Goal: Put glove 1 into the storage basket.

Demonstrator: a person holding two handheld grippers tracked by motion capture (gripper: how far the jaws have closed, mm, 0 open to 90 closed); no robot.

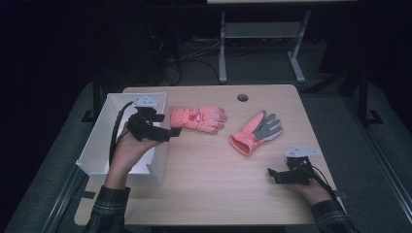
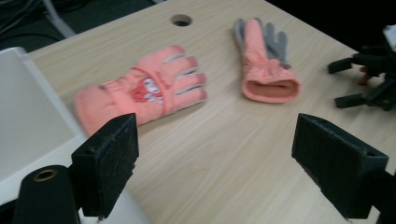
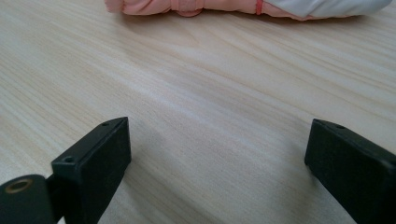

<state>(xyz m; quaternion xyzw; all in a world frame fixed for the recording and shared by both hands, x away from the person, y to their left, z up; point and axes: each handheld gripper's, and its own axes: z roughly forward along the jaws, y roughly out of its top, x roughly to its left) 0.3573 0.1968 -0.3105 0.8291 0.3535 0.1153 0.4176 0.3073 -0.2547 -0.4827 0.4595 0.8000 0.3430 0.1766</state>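
Two pink gloves lie on the wooden table (image 1: 209, 184). The printed glove (image 1: 199, 118) (image 2: 140, 91) lies back up, its cuff toward the white bin. Right of it, the second glove (image 1: 255, 131) (image 2: 266, 60) shows a grey palm. My left gripper (image 1: 171, 132) (image 2: 215, 154) is open above the bin's right wall, just short of the printed glove's cuff, holding nothing. My right gripper (image 1: 272, 175) (image 3: 217, 149) rests open and empty near the table's front right. The grey-palmed glove's edge (image 3: 233, 7) lies well beyond its jaws.
A white bin (image 1: 97, 145) (image 2: 28, 116) stands on the table's left side, its inside looking bare. A cable hole (image 1: 242, 97) (image 2: 180, 20) is at the table's far middle. Desk legs (image 1: 222, 48) and cables stand on the dark floor behind. My right gripper (image 2: 369, 79) shows at the far right.
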